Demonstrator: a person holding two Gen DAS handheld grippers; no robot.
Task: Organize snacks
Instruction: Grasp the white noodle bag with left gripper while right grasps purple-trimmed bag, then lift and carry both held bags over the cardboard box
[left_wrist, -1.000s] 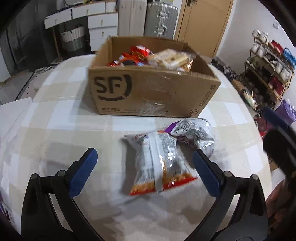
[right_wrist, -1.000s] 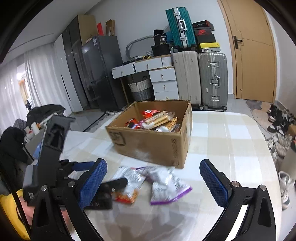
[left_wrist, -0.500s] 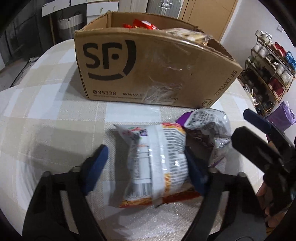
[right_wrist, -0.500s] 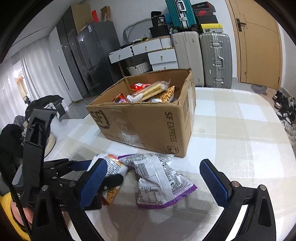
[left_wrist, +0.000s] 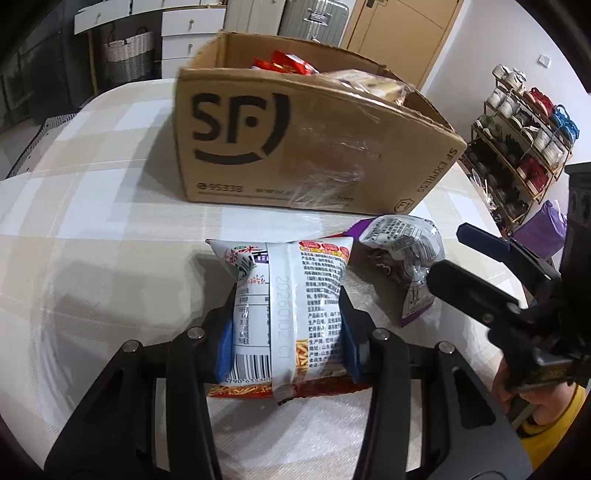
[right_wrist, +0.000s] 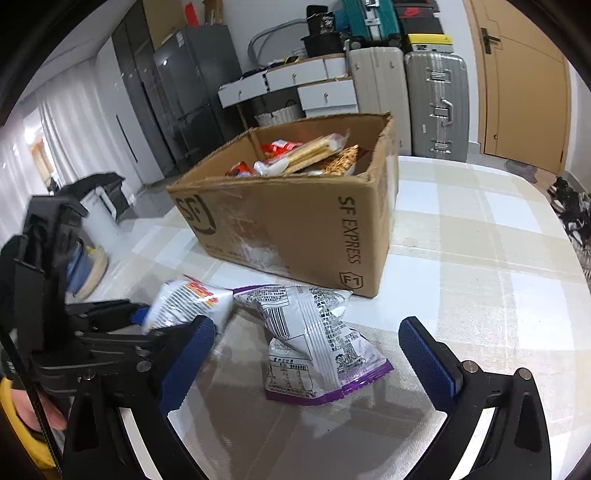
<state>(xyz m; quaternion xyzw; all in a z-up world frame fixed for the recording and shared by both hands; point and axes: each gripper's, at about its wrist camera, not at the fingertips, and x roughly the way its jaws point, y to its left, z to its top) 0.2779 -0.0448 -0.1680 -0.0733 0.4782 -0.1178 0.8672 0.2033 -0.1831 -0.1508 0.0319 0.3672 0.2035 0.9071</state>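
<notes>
A red-and-white snack bag (left_wrist: 291, 295) lies on the checked table (left_wrist: 92, 240) in front of the cardboard SF box (left_wrist: 295, 158). My left gripper (left_wrist: 288, 332) straddles this bag. Its jaws are closing and both blue pads (left_wrist: 225, 341) press into the bag's sides. To its right lies a purple-and-white snack bag (right_wrist: 310, 343), also seen as the purple bag (left_wrist: 406, 258) in the left wrist view. My right gripper (right_wrist: 306, 325) stands open, low over the table, with the purple bag between its fingers and touching neither. The box (right_wrist: 295, 229) holds several snack packs.
Suitcases (right_wrist: 436, 103) and white drawers (right_wrist: 295, 81) stand behind the table. A shoe rack (left_wrist: 524, 140) is off the table's right side. The left gripper's black frame (right_wrist: 92, 332) crowds the right gripper's left finger. A hand with a yellow sleeve (left_wrist: 546, 417) shows lower right.
My left gripper came forward and down over the red-and-white bag and its jaws drew in from wide open onto the bag's sides. The right gripper sank toward the purple bag, still open.
</notes>
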